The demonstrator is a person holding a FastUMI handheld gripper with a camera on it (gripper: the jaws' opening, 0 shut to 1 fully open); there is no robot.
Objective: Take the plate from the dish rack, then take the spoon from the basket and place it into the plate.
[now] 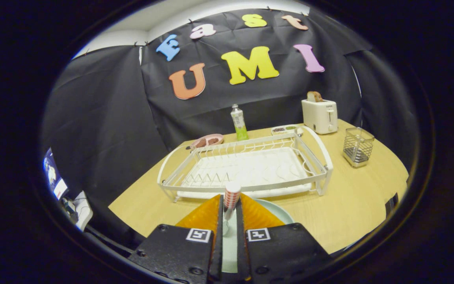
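A toaster [320, 115] holding bread stands at the bench's [353, 205] far edge; a green tube [239, 122] stands upright nearby; a pink dish [207, 141] lies beside it.

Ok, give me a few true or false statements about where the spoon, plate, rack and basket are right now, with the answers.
1. The gripper is shut on the spoon. True.
2. The plate stands in the dish rack. False: it lies on the table in front of the rack, under the fingers.
3. The spoon is in the wire basket. False: the fingers hold it.
4. Bread sits in the toaster. True.
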